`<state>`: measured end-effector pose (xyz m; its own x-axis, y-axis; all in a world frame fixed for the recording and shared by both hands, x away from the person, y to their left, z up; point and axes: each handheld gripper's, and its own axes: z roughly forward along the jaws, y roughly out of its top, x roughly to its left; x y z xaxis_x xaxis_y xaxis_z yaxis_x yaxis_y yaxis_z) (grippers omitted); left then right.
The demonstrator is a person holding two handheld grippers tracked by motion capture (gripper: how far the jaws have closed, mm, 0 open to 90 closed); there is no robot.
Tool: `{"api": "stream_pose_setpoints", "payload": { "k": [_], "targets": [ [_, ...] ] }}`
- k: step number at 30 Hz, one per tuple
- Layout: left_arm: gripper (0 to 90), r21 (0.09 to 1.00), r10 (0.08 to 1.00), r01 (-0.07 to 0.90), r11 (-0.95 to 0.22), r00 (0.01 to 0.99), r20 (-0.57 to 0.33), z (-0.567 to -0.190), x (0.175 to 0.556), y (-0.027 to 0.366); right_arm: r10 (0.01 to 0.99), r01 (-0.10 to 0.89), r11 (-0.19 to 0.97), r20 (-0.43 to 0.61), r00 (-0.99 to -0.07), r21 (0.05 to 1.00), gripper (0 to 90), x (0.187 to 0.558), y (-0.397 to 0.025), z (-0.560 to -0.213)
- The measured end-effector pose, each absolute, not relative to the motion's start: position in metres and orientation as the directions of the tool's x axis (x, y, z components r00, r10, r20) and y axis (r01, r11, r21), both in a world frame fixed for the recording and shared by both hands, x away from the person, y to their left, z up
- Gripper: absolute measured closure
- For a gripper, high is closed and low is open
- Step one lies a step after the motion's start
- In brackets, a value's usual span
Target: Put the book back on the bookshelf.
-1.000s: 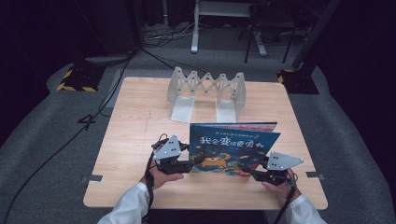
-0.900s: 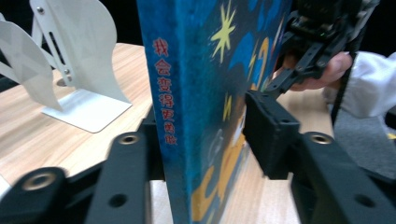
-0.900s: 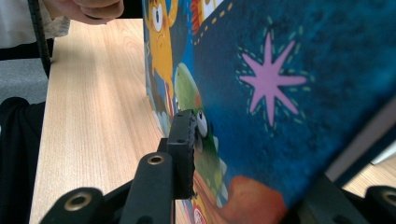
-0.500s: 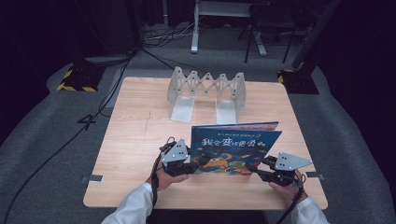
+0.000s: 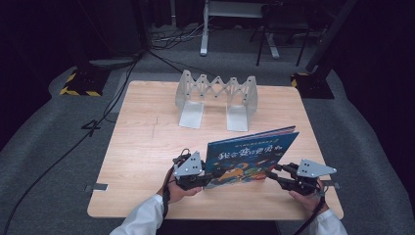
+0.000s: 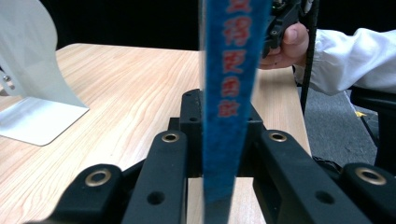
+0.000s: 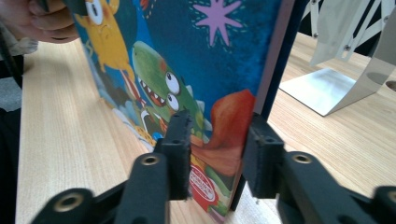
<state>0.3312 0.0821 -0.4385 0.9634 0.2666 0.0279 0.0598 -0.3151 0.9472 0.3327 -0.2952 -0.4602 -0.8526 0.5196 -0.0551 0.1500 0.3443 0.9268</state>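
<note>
Both tools clamp the book: left tool (image 5: 208,177) pinches its spine edge, right tool (image 5: 274,172) its opposite edge. Book (image 5: 249,155) upright above the table (image 5: 137,147); metal rack (image 5: 218,98) well behind.

We see white long sleeves on both arms. Each hand-held gripper is black w/ a grey three-cornered plate on top: left hand-held gripper (image 5: 195,175), right hand-held gripper (image 5: 288,175). Jaw links are matte black w/ brass-ringed rivets & plain holes. Black cables trail by both wrists.
</note>
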Motion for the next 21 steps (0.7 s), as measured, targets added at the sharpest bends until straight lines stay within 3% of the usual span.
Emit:
{"api": "stream_pose_setpoints", "payload": {
  "k": [8,14,21],
  "targets": [
    [82.0,0.947,0.276,0.064,-0.314,0.961,0.027,-0.439,0.329,0.081,0.55,0.147,0.327,-0.062,-0.833,0.933,46.6,0.331,-0.3,-0.452],
    [82.2,0.95,0.28,0.058,-0.306,0.96,0.032,-0.44,0.33,0.081,0.584,0.166,0.248,-0.011,-0.811,0.955,41.8,0.34,-0.302,-0.443],
    [82.2,0.952,0.3,0.05,-0.301,0.953,0.045,-0.44,0.329,0.078,0.544,0.2,0.322,-0.008,-0.839,0.925,42.0,0.354,-0.277,-0.457]
  ]
}}
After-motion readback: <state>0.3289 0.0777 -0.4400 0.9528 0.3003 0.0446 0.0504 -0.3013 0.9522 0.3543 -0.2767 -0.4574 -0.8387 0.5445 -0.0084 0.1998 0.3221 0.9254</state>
